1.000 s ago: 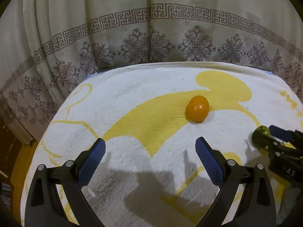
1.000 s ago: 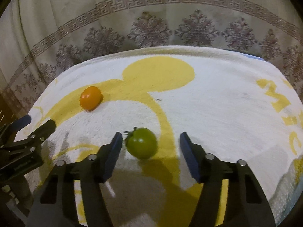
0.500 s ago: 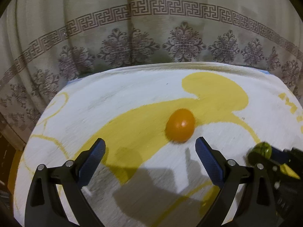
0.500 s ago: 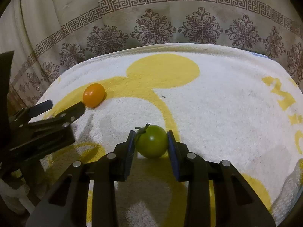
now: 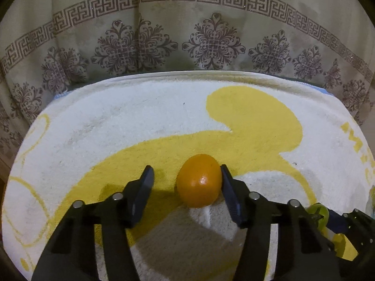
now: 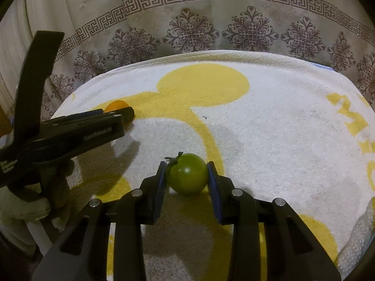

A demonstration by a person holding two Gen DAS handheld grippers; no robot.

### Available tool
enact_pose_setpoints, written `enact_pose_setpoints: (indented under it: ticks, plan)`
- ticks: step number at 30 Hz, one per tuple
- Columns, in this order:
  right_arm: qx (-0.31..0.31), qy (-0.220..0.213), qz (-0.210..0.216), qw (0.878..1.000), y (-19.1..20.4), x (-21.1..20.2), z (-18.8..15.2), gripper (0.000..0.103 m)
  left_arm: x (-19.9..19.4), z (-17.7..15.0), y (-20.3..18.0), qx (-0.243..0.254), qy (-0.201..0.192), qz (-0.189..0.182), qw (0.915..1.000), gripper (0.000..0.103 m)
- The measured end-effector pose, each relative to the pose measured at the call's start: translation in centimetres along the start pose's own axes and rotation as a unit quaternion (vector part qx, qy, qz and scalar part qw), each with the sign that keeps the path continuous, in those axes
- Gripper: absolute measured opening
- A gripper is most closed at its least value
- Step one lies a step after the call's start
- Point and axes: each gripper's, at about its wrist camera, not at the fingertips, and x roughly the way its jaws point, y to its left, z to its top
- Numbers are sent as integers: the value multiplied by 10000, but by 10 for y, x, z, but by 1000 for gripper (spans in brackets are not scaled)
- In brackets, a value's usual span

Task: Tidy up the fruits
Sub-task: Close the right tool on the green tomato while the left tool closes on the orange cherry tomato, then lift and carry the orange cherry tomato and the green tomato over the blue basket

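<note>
An orange tomato [image 5: 199,183] lies on the white and yellow towel [image 5: 131,119]. It sits between the fingers of my left gripper [image 5: 186,171], whose jaws are closing. The right pad [image 5: 228,187] touches the fruit; the left pad [image 5: 143,187] stands a gap away from it. A green tomato [image 6: 188,176] with a stem rests on the towel, and my right gripper [image 6: 186,166] is shut on it, both pads against its sides. In the right wrist view the left gripper [image 6: 117,117] reaches in from the left, half hiding the orange tomato [image 6: 114,105].
A patterned curtain [image 5: 187,35] hangs close behind the towel's far edge. The towel drops off at the left and right edges. A gloved hand [image 6: 54,187] holds the left gripper's handle at the left of the right wrist view.
My left gripper moved forward around the orange tomato and its jaws narrowed from wide open. The right gripper closed on the green tomato and has stayed put.
</note>
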Motion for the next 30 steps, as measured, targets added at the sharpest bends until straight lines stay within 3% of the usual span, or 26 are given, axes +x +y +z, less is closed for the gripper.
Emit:
enact_pose_setpoints:
  ticks: [2,6,20,30]
  plan:
    - [-8,2,-4,10000,0,0,0,36,-1,0,-1,24,-22,-78,10000,44]
    - [5,-1,12,10000,0,1,-1,36,-7,-5,-7,162,-154,-54,9997,35]
    - [73,-11,98,9999,-1,-1,-1,36,-53,-37,-15,-24,-317,-78,9995,35]
    - [147,-32,211,9997,-5,-4,-3,35,-100,-62,-8,-563,-365,140,9976,35]
